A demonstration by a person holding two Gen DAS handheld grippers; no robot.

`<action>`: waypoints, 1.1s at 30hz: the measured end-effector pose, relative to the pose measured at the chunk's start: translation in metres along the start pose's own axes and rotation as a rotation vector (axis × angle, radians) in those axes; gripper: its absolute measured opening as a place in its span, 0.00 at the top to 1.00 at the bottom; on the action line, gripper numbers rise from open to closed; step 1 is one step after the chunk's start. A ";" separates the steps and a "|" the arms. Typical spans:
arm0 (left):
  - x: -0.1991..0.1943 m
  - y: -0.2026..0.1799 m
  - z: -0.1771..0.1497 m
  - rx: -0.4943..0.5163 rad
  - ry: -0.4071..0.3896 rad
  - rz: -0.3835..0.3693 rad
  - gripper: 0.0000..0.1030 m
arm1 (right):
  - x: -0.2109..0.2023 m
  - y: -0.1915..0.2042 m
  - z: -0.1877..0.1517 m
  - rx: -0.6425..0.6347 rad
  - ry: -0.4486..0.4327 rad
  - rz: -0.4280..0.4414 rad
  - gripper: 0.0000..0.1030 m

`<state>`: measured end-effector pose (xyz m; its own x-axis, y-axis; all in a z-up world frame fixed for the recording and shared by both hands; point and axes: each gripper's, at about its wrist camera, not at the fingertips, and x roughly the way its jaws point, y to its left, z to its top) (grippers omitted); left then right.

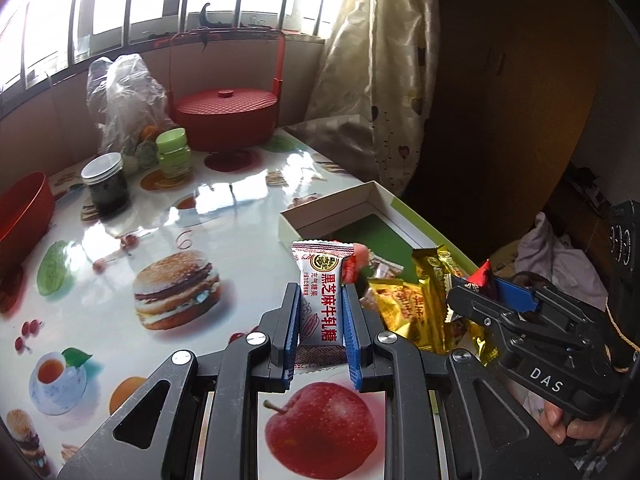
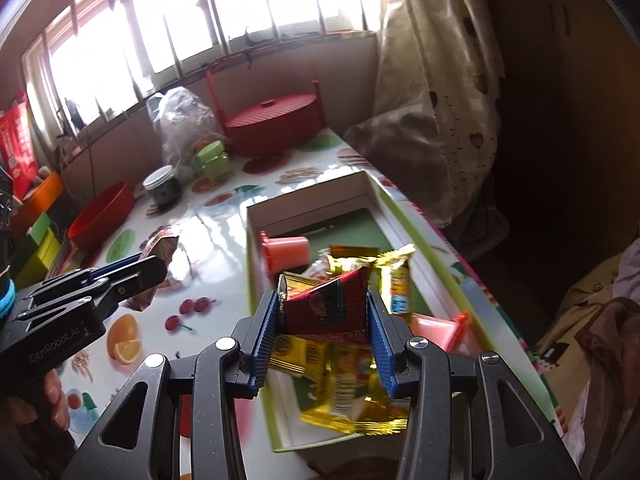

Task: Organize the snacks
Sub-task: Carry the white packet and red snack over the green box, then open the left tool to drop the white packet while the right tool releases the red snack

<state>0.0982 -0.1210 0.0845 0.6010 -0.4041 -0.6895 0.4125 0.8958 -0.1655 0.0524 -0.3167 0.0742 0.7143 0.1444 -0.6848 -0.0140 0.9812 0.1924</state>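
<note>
Left gripper [image 1: 321, 316] pinches a white nougat candy [image 1: 320, 300] upright between its blue pads, wrapper lengthwise along the fingers, probably so it can drop flat into the box. It hangs above the printed tablecloth [image 1: 120, 248], just near and left of the open cardboard box [image 1: 304, 222], not yet over it. Right gripper [image 2: 323, 312] clamps a dark red wrapped snack [image 2: 332, 304] across its width, jaws closed on both sides, and sits right above the near half of the box, over a heap of gold packets [image 2: 344, 384] already inside. A pink plastic cup [image 2: 286, 249] lies on its side further back in the box, so the far half with the green floor looks like the free spot. Both tools point away toward the window, the right one tilted down into the box, the left one more level and lower to the table; a hand [image 1: 576, 428] shows on the right tool's grip. A red lidded basket [image 1: 226, 116], a dark jar [image 1: 105, 184], a green-lidded jar [image 1: 173, 152], a plastic bag [image 1: 124, 96] and a red bowl [image 1: 24, 208] stand far left, well apart from the work. My guess: both snacks are in transit to the box, right one closest to release.
</note>
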 end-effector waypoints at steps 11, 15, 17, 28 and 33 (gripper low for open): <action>0.026 -0.021 0.012 0.024 0.031 -0.047 0.79 | -0.011 -0.026 -0.012 0.035 0.003 -0.053 0.59; 0.037 -0.027 0.015 0.030 0.047 -0.065 0.79 | -0.013 -0.035 -0.015 0.047 0.008 -0.068 0.59; 0.042 -0.030 0.017 0.037 0.053 -0.067 0.79 | -0.013 -0.038 -0.017 0.050 0.010 -0.073 0.59; 0.069 -0.038 0.017 0.047 0.099 -0.078 0.79 | -0.007 -0.041 -0.022 0.037 0.027 -0.083 0.58; 0.080 -0.040 0.016 0.044 0.119 -0.072 0.79 | 0.002 -0.041 -0.025 0.028 0.048 -0.086 0.58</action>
<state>0.1407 -0.1917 0.0474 0.4845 -0.4400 -0.7561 0.4825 0.8554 -0.1886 0.0366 -0.3537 0.0476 0.6777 0.0660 -0.7324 0.0666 0.9864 0.1505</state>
